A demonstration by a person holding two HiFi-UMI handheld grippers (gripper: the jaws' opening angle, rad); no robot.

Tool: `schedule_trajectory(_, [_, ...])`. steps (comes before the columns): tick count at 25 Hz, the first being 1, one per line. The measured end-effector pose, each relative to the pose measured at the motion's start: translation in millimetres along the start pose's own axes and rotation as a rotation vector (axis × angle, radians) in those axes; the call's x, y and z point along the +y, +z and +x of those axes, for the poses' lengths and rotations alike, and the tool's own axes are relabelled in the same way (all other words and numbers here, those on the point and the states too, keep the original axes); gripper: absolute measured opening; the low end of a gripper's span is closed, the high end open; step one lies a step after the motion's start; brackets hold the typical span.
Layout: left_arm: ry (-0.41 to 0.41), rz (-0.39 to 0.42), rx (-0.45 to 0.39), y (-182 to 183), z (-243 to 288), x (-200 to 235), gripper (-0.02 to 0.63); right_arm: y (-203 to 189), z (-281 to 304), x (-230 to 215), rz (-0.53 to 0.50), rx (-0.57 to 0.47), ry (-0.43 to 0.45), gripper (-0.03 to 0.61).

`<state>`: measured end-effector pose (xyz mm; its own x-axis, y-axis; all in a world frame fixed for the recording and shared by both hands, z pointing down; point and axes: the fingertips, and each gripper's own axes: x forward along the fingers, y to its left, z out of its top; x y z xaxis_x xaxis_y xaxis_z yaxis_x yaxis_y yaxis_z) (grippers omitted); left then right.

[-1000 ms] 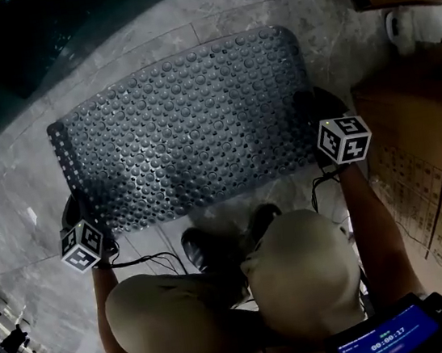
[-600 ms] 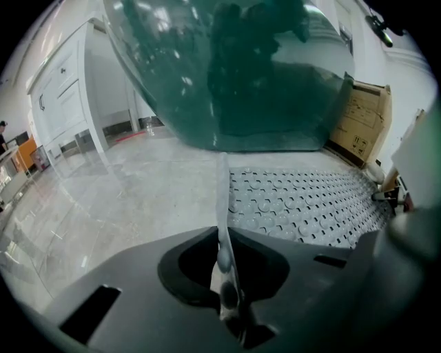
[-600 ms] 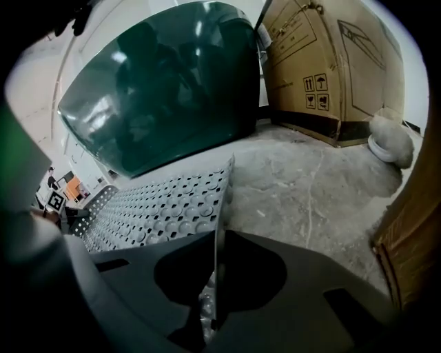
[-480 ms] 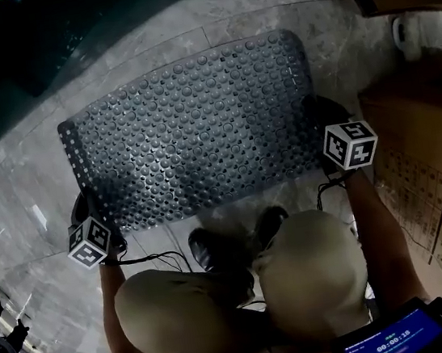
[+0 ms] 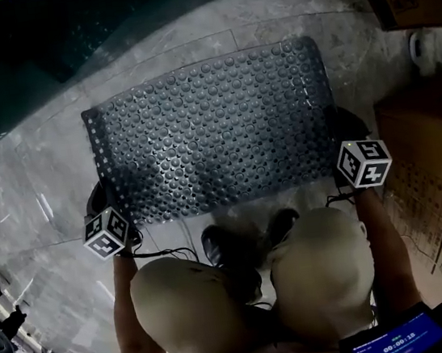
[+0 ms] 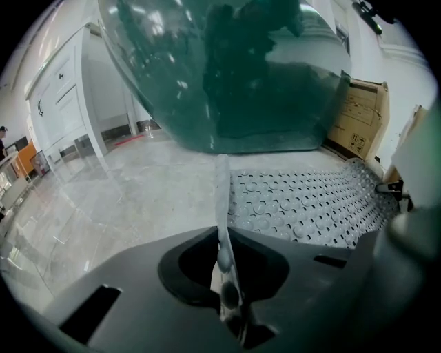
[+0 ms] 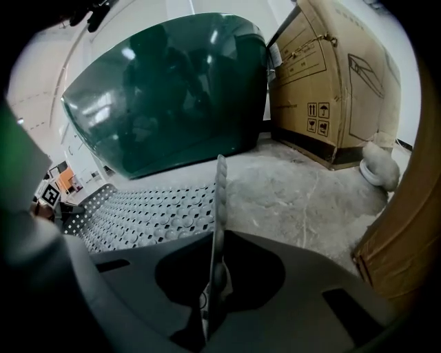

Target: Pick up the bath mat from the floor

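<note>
The grey bath mat [image 5: 214,128], covered in bumps and holes, lies spread on the marble floor in front of the person's knees. My left gripper [image 5: 122,212] is shut on its near left corner. In the left gripper view the mat's edge [image 6: 222,200] runs upright out of the left gripper [image 6: 224,272]. My right gripper [image 5: 334,150] is at the near right corner. Its jaws have just been closing, and the mat's edge [image 7: 219,196] is pinched between them in the right gripper view [image 7: 215,276]. The mat's surface [image 7: 148,214] stretches away to the left.
A big dark green rounded tub [image 6: 227,76] stands just beyond the mat. Cardboard boxes [image 5: 436,166] crowd the right side, with a white object [image 7: 379,164] on the floor beside them. The person's knees and shoes [image 5: 239,246] are close behind the mat's near edge.
The right gripper has closed on the mat's right edge and risen slightly with it. The left gripper keeps its grip. In the head view the whole scene has slid to the right.
</note>
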<state>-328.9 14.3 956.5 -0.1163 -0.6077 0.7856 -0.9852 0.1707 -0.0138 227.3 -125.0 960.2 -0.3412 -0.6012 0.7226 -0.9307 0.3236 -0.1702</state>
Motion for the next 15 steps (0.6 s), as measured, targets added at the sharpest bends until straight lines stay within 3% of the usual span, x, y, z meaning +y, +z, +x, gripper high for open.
schedule_trajectory(15, [-0.025,-0.017,-0.009,14,-19,-11,0.037,20,-25,23,-0.054,0.005,-0.002,0.029])
